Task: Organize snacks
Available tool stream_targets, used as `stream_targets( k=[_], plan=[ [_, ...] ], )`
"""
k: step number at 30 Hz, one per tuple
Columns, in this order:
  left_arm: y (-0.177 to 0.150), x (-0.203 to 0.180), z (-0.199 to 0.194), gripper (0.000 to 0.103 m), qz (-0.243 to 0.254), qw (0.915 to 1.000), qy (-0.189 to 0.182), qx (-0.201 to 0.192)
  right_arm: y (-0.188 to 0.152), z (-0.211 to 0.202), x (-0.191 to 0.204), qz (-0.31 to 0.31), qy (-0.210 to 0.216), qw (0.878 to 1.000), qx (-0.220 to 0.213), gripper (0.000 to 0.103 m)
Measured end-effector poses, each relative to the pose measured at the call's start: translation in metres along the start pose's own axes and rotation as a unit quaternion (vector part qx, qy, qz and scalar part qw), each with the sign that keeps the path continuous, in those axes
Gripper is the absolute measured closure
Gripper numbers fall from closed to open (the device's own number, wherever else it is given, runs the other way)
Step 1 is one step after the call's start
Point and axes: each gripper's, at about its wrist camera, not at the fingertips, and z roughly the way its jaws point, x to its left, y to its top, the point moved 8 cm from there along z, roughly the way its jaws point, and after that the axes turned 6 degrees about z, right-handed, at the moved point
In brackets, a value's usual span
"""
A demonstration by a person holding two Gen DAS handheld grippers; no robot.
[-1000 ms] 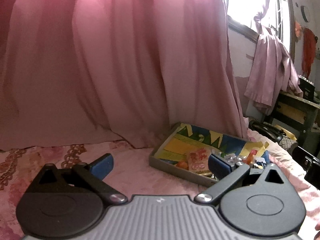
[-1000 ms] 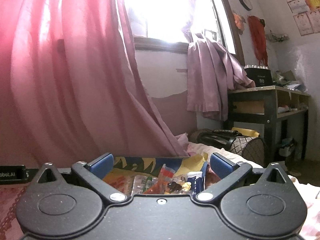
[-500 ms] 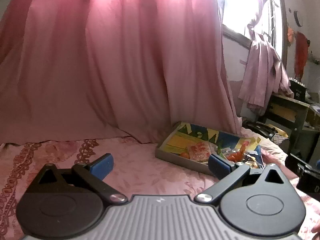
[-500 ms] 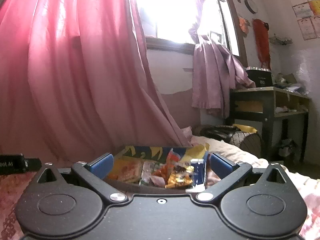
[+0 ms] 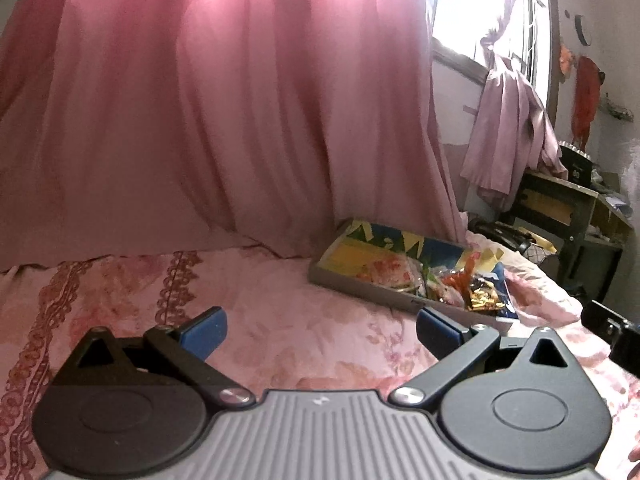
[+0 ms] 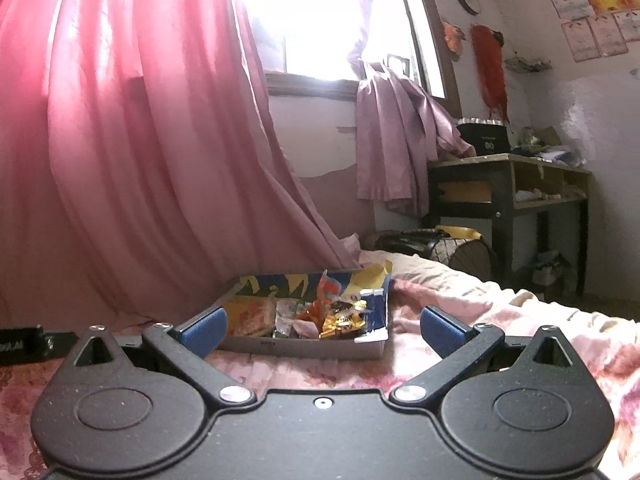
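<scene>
Both claws gape empty, bedspread (image 5: 304,312) clear before tray (image 6: 296,348).

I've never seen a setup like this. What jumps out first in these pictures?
A huge pink curtain fills the background, lit by a bright window. On the pink floral bedspread sits a shallow, colourfully lined box with shiny snack packets piled at one end. At the bottom of each view a black claw with blue pads, left claw and right claw, gapes open and empty.

Both wrist views set low over the bed (image 5: 280,312), facing the curtain (image 6: 140,160); snack tray (image 5: 360,290) shared, right-of-centre from left, near and centred (image 6: 304,347) from right.
</scene>
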Motion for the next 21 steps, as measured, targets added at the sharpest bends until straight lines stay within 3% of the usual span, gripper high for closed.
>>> stream_targets(
  k=[13,21],
  plan=[
    [-0.003,0.013,-0.022,0.000,0.044,0.9987,0.011,-0.020,-0.021,-0.023,0.021,-0.032,-0.004,0.999,0.039,0.001],
    [-0.012,0.007,-0.018,0.000,0.058,0.9983,0.003,-0.007,-0.027,-0.029,0.023,-0.041,-0.001,0.998,0.047,0.001]
  ],
)
